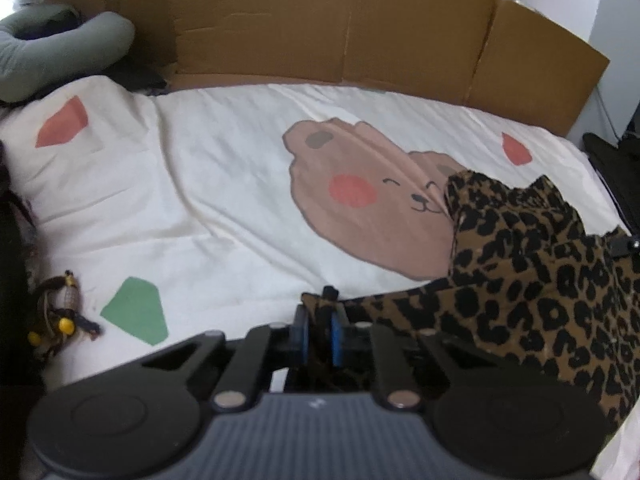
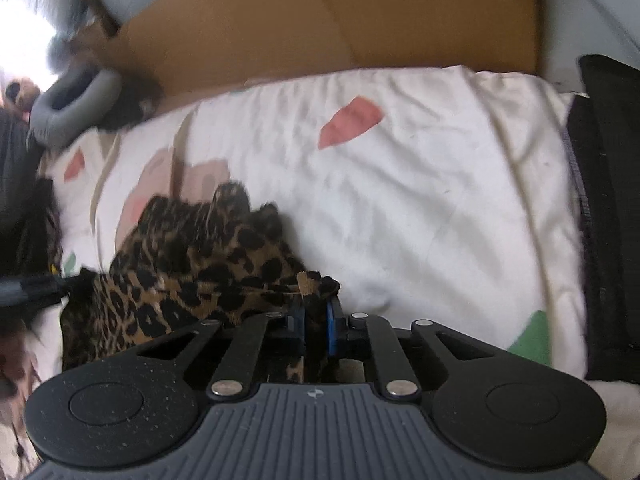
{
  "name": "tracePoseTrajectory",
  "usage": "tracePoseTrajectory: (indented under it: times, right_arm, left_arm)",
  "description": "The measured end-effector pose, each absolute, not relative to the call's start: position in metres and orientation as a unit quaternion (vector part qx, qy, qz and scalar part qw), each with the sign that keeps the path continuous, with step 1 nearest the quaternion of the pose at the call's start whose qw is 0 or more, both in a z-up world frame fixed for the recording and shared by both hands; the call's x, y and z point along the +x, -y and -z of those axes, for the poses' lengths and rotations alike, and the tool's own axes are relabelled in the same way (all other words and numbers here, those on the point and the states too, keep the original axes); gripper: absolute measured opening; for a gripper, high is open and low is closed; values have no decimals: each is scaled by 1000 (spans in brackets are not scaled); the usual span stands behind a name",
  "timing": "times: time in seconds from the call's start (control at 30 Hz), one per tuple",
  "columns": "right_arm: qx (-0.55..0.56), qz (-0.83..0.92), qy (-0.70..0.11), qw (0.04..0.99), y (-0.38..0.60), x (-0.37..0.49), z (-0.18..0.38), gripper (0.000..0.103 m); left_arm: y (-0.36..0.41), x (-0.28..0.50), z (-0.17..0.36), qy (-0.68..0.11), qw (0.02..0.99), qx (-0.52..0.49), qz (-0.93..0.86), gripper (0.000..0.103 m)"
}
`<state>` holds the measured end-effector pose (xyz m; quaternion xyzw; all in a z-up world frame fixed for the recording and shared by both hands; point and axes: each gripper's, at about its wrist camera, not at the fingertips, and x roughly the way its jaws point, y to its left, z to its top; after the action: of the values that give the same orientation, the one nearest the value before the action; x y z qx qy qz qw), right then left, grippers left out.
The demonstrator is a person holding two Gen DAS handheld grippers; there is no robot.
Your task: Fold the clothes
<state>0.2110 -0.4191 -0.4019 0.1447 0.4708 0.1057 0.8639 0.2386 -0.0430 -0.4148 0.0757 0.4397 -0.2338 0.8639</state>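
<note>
A leopard-print garment (image 1: 532, 276) hangs bunched above a white bedspread (image 1: 224, 184) printed with a brown bear. My left gripper (image 1: 319, 320) is shut on one corner of the garment, with cloth pinched between its blue pads. In the right wrist view the same leopard-print garment (image 2: 192, 272) spreads to the left, and my right gripper (image 2: 316, 312) is shut on another edge of it. The other gripper's black tip (image 2: 36, 288) shows at the left edge there. The cloth sags between the two grippers.
Brown cardboard panels (image 1: 320, 28) line the far side of the bed. A grey ring-shaped cushion (image 1: 60, 48) lies at the far left. A small toy with yellow beads (image 1: 60, 312) lies at the near left. A dark object (image 2: 608, 216) borders the bed's right side.
</note>
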Motion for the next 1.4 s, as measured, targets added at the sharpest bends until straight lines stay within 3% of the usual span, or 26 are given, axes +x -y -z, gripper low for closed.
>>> tracePoseTrajectory:
  times: [0.9, 1.4]
  right_arm:
    - [130, -83, -387, 909, 423, 174, 330, 9]
    - [143, -68, -357, 921, 429, 189, 312, 9]
  left_arm:
    - [27, 228, 330, -356, 905, 5, 235, 10]
    - [47, 248, 296, -327, 913, 35, 240, 10]
